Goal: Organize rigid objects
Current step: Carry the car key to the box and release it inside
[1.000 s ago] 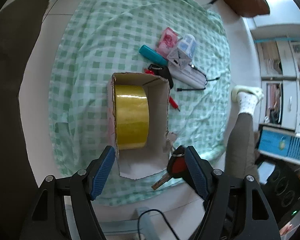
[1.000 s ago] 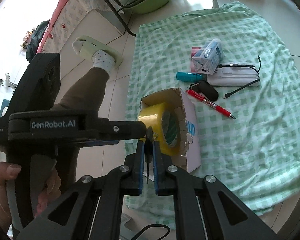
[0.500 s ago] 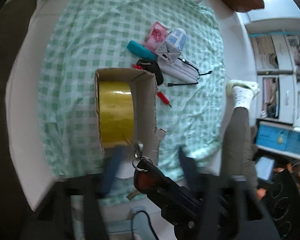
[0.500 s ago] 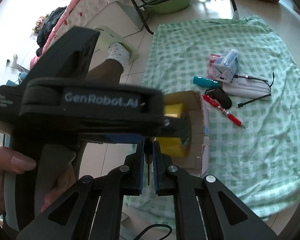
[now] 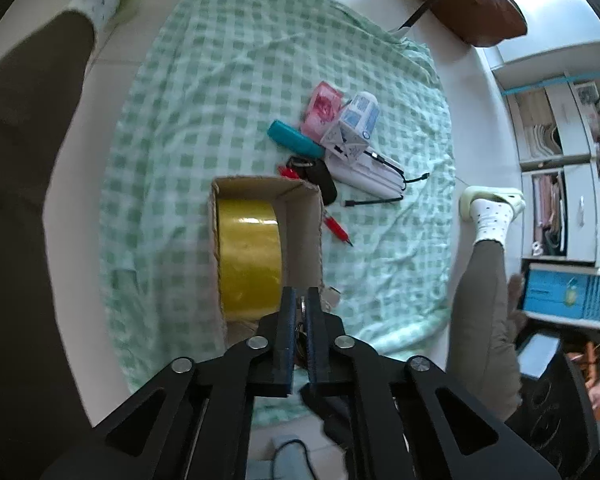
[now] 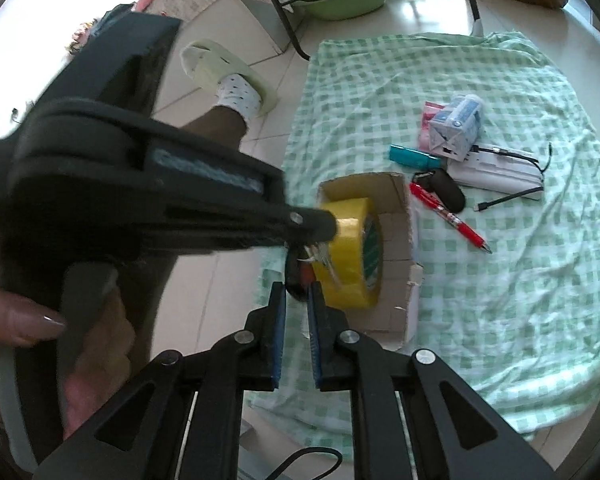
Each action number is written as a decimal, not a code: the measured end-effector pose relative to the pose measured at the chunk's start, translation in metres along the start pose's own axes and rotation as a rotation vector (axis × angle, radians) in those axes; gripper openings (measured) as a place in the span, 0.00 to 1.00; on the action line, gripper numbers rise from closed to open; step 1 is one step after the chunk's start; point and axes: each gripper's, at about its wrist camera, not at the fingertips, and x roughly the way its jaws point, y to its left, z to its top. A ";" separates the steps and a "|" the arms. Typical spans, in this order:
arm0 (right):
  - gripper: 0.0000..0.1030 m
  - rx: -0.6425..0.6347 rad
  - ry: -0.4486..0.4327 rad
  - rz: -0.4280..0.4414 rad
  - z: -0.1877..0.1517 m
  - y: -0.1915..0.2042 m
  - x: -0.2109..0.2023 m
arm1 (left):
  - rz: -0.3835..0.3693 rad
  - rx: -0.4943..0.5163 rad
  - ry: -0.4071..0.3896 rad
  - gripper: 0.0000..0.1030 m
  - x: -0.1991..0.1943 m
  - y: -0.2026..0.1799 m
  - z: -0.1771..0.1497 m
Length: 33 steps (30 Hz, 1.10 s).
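A key with a red and black head (image 6: pixel 298 276) hangs by its metal ring (image 5: pixel 302 305) from my left gripper (image 5: pixel 302 294), which is shut on the ring just over the near edge of the open cardboard box (image 5: pixel 302 216). In the right wrist view the left gripper (image 6: pixel 320 230) reaches in from the left, above the box (image 6: pixel 396 224). My right gripper (image 6: pixel 297 290) sits just under the key; its jaws are opening, with the key's lower end still between the tips but not pressed. A yellow tape roll (image 5: pixel 248 256) (image 6: pixel 352 256) stands on edge inside the box.
On the green checked cloth (image 5: pixel 204 92) beyond the box lie a teal case (image 5: pixel 294 138), a pink packet (image 5: pixel 322 106), a blue-white carton (image 5: pixel 356 120), a white block with a black cable (image 5: pixel 370 172), a black fob (image 5: pixel 322 182) and a red pen (image 6: pixel 450 218). The person's legs flank the cloth.
My left gripper swung in and shut on the key's ring. The right gripper's jaws, which clamped the key, have parted slightly. Both views shifted a little over the box.
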 end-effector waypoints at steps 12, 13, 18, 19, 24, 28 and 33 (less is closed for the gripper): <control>0.13 0.211 -0.010 -0.024 -0.003 -0.039 -0.006 | -0.001 -0.038 -0.025 0.01 -0.009 -0.003 0.009; 0.13 0.222 -0.014 -0.036 -0.003 -0.041 -0.006 | -0.014 -0.041 -0.027 0.01 -0.010 -0.004 0.011; 0.13 0.298 -0.015 -0.060 -0.004 -0.057 -0.007 | -0.030 -0.005 -0.053 0.01 -0.016 -0.020 0.021; 0.13 0.320 -0.013 -0.045 -0.004 -0.061 -0.007 | -0.018 0.007 -0.055 0.01 -0.014 -0.023 0.024; 0.13 0.380 -0.022 -0.037 -0.006 -0.073 -0.011 | 0.017 -0.011 -0.020 0.01 0.005 -0.022 0.028; 0.13 0.388 -0.019 -0.041 -0.007 -0.075 -0.009 | 0.043 -0.018 0.012 0.01 0.019 -0.028 0.033; 0.13 0.377 0.005 -0.060 -0.007 -0.074 -0.003 | 0.064 -0.006 0.041 0.01 0.031 -0.026 0.034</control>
